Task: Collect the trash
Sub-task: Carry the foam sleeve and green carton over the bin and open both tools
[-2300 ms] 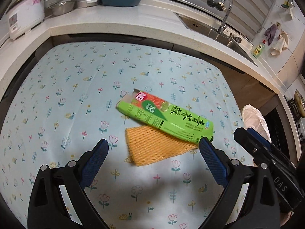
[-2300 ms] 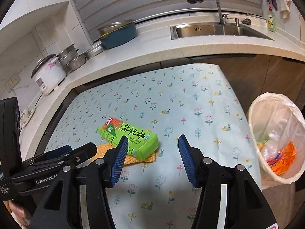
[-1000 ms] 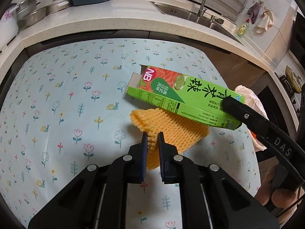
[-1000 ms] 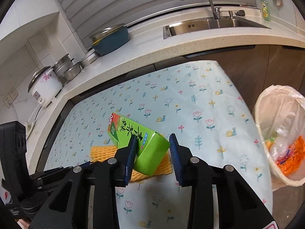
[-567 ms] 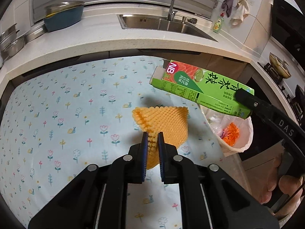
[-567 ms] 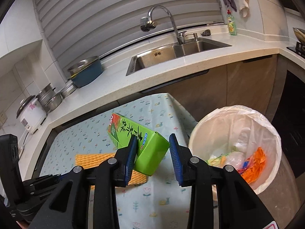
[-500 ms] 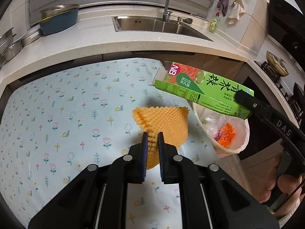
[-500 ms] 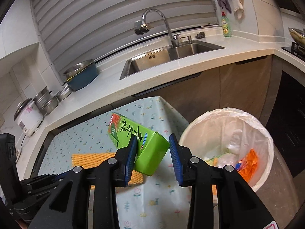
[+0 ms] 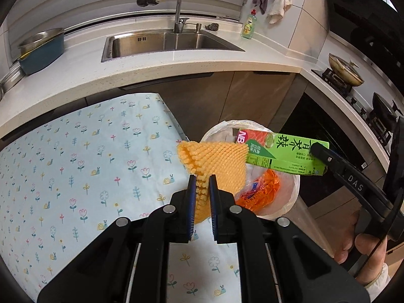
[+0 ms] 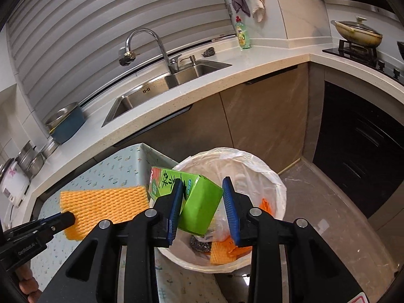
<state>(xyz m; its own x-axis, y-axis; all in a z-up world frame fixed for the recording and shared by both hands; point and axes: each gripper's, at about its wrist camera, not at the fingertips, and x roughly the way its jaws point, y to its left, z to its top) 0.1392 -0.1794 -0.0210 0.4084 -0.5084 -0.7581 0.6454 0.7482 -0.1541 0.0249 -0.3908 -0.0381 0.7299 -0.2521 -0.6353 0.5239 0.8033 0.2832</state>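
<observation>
My left gripper (image 9: 202,184) is shut on an orange foam net (image 9: 217,159) and holds it in the air at the table's right edge, beside the bin. It also shows in the right wrist view (image 10: 103,204). My right gripper (image 10: 202,194) has its jaws opened wide over the white-lined trash bin (image 10: 272,176). The green tea carton (image 10: 199,202) sits between the jaws, touching the left finger (image 10: 175,202) and clear of the right one. In the left wrist view the carton (image 9: 282,154) hangs over the bin (image 9: 290,186).
The flower-print table (image 9: 75,164) lies left of the bin. The bin holds orange wrappers (image 10: 227,250) and a steel scourer (image 10: 200,242). Behind are the counter with sink (image 9: 164,43), a blue bowl (image 9: 40,50), dish soap (image 9: 248,25) and a stove with a pot (image 9: 346,70).
Both grippers have swung right from the table to the bin, carrying the net and the carton. The right jaws have opened wider; the carton now touches only the left finger.
</observation>
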